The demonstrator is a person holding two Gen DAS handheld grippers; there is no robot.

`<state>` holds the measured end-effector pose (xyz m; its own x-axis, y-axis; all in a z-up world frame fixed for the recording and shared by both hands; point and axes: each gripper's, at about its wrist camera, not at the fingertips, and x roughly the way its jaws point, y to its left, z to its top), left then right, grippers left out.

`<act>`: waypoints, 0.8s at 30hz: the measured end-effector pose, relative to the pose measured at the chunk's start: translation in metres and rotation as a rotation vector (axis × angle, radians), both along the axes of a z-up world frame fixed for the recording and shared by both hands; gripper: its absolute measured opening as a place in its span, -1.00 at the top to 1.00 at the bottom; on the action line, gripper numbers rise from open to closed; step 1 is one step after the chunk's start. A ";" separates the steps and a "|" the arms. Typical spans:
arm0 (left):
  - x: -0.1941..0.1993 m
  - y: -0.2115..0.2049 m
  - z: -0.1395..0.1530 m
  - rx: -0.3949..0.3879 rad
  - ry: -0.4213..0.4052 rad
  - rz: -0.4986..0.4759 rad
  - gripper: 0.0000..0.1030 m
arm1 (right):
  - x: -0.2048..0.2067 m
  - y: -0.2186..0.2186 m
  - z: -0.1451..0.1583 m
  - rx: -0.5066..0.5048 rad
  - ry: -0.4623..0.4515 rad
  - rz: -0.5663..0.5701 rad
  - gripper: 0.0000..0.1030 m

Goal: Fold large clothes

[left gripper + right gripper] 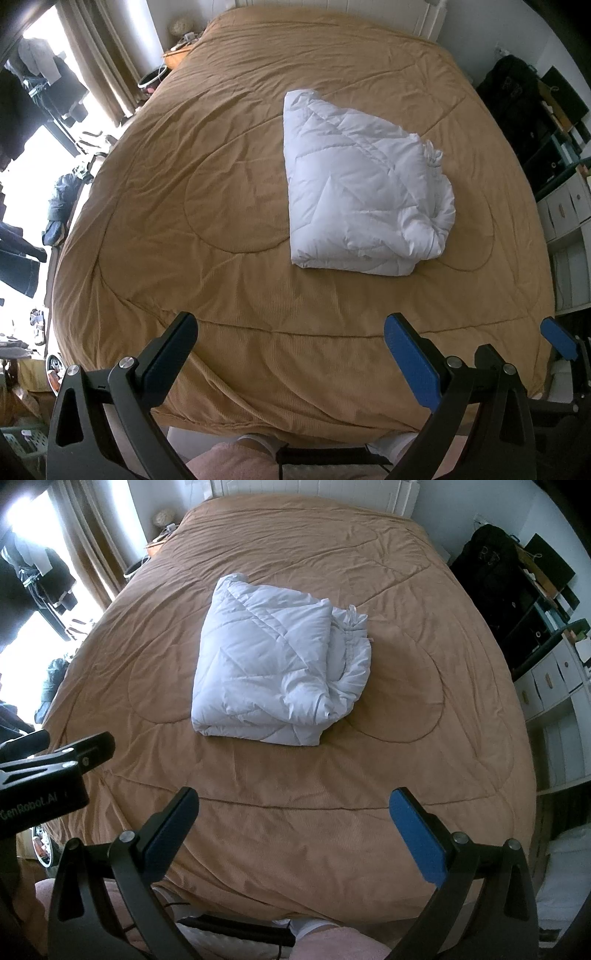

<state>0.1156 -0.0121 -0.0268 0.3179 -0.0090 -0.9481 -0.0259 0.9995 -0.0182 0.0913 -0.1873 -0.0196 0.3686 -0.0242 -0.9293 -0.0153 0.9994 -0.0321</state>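
Note:
A white quilted duvet (364,192) (280,672) lies folded into a thick bundle in the middle of the bed, its bunched loose edges turned to the right. The bed is covered by a tan corduroy bedspread (207,206) (424,635). My left gripper (290,354) hangs open above the foot of the bed, well short of the duvet, with nothing between its fingers. My right gripper (293,830) is open too, also over the near end of the bed and holding nothing. The right gripper's blue pads (559,338) show at the left view's right edge.
White drawers and shelves (554,686) with dark bags (513,96) line the right side of the bed. Curtains and a bright window (92,66) stand at the left, with clothes and clutter on the floor. The person's white socks (258,441) show below the bed's foot.

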 end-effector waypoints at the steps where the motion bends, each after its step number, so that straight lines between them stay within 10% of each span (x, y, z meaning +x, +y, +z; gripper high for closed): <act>1: 0.000 0.000 0.000 0.000 0.001 -0.001 -0.96 | 0.000 0.000 0.000 0.000 0.001 -0.001 -1.00; 24: 0.004 -0.001 -0.002 -0.005 0.023 -0.007 -0.96 | -0.001 0.001 -0.001 0.003 0.005 0.004 -1.00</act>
